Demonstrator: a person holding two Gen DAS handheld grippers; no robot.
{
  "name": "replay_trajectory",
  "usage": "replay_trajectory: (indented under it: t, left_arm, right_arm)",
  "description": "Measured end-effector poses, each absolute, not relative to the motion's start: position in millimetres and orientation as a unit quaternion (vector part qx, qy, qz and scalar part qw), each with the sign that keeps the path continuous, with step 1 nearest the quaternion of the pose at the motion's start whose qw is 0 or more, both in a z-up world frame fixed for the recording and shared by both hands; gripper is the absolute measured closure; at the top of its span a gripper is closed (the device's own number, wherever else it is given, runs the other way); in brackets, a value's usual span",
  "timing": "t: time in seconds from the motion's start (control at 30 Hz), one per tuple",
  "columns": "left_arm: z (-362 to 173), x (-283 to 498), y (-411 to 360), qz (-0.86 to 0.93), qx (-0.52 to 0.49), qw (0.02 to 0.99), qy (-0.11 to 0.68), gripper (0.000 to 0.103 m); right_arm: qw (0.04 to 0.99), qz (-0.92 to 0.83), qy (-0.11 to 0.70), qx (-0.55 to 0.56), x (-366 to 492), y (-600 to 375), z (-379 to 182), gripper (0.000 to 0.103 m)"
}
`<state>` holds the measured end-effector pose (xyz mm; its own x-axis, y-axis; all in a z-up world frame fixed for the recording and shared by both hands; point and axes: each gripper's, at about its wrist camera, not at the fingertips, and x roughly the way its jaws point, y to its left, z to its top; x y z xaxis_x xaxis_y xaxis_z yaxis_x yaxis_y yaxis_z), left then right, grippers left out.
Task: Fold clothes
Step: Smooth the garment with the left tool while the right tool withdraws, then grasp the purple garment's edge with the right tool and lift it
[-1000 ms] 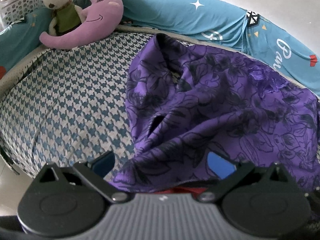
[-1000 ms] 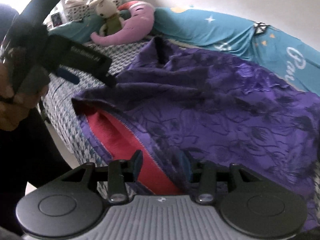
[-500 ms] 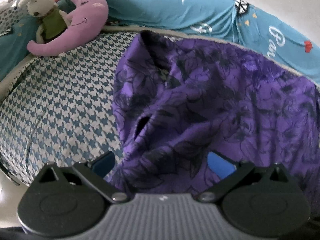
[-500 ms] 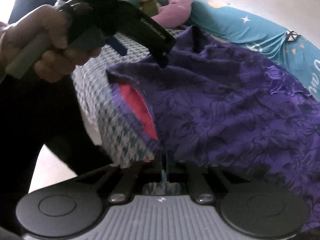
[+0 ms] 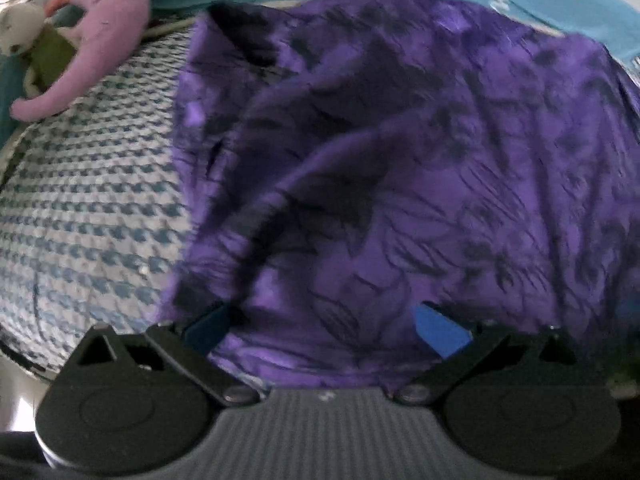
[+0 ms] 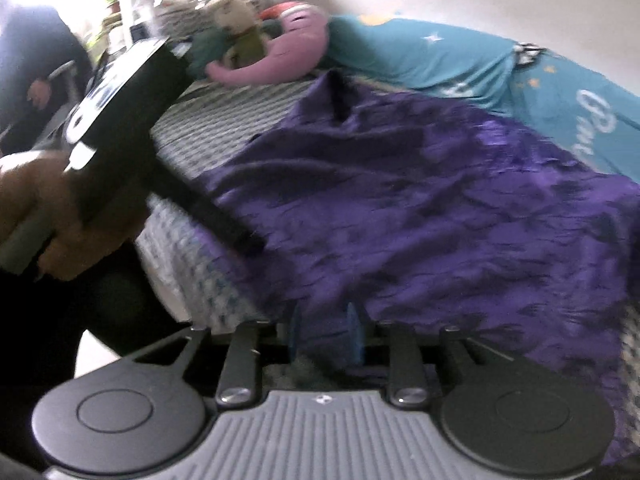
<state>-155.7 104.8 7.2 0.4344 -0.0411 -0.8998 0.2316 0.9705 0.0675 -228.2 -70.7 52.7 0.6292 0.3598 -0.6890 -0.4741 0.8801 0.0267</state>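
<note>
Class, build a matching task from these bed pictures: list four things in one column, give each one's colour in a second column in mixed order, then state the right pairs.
Things:
1. garment
2. moon pillow
3. bed sheet
4. long cushion

Colours:
A. teal with white lettering and stars
B. purple with dark flower print
C. blue and white houndstooth
D. pink

Pairs: 1-B, 2-D, 3-C, 4-A
</note>
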Motion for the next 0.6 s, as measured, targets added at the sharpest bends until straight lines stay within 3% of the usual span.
replay_trajectory:
  t: [0.37,0.6]
  left_arm:
    - [50,-149,69,-0.125,0.064,0.873,0.468,0.0]
    - [51,-118,40,-0.128,0.073,0.874,0.463,0.0]
  right_arm:
    - [0.927,0.129,0.347,-0.056,-197,-139,79,0.07]
    - [0.939,0.02,0.343,0.017,-171,-202,83,0.068]
